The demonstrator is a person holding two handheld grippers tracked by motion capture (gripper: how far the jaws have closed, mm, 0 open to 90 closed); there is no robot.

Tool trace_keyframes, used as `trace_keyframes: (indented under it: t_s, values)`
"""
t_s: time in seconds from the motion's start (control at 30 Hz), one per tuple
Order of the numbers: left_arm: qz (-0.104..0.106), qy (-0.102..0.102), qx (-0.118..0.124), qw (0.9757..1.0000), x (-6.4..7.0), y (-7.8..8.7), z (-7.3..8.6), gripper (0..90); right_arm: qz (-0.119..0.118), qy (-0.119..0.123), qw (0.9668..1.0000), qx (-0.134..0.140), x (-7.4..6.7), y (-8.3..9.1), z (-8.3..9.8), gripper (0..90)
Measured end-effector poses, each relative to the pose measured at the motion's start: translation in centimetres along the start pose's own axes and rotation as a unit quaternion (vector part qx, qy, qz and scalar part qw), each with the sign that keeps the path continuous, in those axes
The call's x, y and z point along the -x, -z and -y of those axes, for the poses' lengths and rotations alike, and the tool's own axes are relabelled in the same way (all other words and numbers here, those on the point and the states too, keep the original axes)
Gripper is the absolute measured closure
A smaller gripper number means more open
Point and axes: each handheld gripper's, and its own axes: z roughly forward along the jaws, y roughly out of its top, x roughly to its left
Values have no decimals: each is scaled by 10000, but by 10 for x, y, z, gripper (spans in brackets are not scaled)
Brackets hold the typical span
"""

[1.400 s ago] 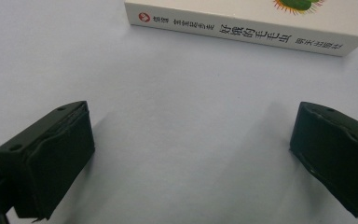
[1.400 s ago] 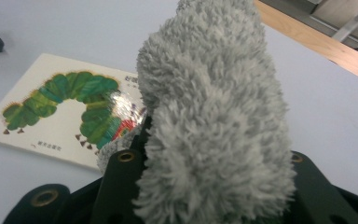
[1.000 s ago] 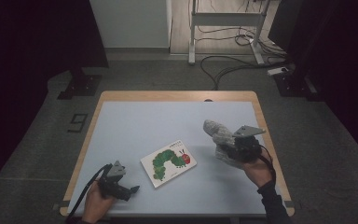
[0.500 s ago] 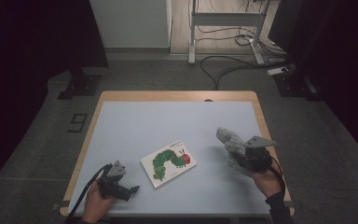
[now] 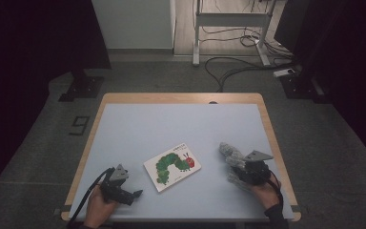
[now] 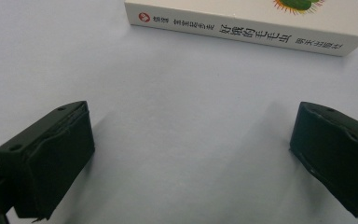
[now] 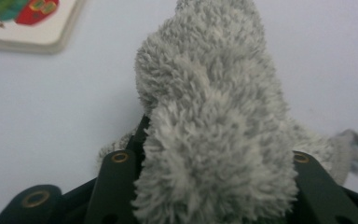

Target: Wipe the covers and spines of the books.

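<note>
The right hand (image 5: 266, 191) reaches in over the table's (image 5: 171, 129) near right corner, its right gripper (image 5: 240, 168) low and pointing up the table, jaws either side of one grey plush toy (image 5: 230, 153) that fills the gap between them; they have just been easing apart, the fluffy body still pressed between them. The left hand (image 5: 97, 205) lies at the near left corner, the left gripper (image 5: 134, 194) aimed right, its jaws spread wide with nothing between them. One caterpillar picture book (image 5: 172, 166) lies flat near the near edge, midway. Since the earlier frames the toy has come down from above the right edge to the tabletop; the book and left gripper have kept their places.
</note>
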Motion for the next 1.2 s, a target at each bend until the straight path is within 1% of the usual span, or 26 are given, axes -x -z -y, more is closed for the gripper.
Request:
trace_keyframes:
  t_s: [0.07,0.13,0.2,0.37,0.47,0.53,0.63,0.67,0.73,0.77,0.83,1.0,1.07,1.2]
  values:
    - [2,1,0,10000,0,0,0,0,7,16,10000,-62,0,-3,3,537]
    - [0,2,2,10000,0,0,0,0,25,10,9999,-97,0,-5,5,497]
    - [0,1,1,10000,0,0,0,0,28,-18,9999,-114,1,-5,5,424]
    - [0,3,2,10000,0,0,0,0,68,-79,9998,-146,4,0,3,172]
    - [2,4,1,10000,0,0,0,0,90,-122,9998,-135,7,6,2,123]
    - [2,4,1,10000,0,0,0,0,73,-139,9998,-129,9,11,1,108]
    - [3,7,4,10000,0,0,0,0,174,-115,9997,-113,11,18,-2,2]
    - [2,2,0,10000,0,0,0,0,216,-98,9997,-83,12,21,-3,0]
    - [1,2,0,10000,0,0,0,0,199,-78,9998,-49,13,25,-6,0]
    - [0,0,0,10000,0,0,0,0,222,-23,9997,-44,12,27,-8,0]
    - [2,-1,-1,10000,0,0,0,0,250,41,9997,-21,12,30,-12,0]
    - [0,-4,-2,10000,0,0,0,0,272,82,9996,78,9,33,-23,0]
    - [-1,-6,-2,10000,0,0,0,0,266,127,9995,95,7,33,-28,0]
    - [-1,-2,-9,10000,0,0,0,0,152,195,9996,136,0,31,-37,0]
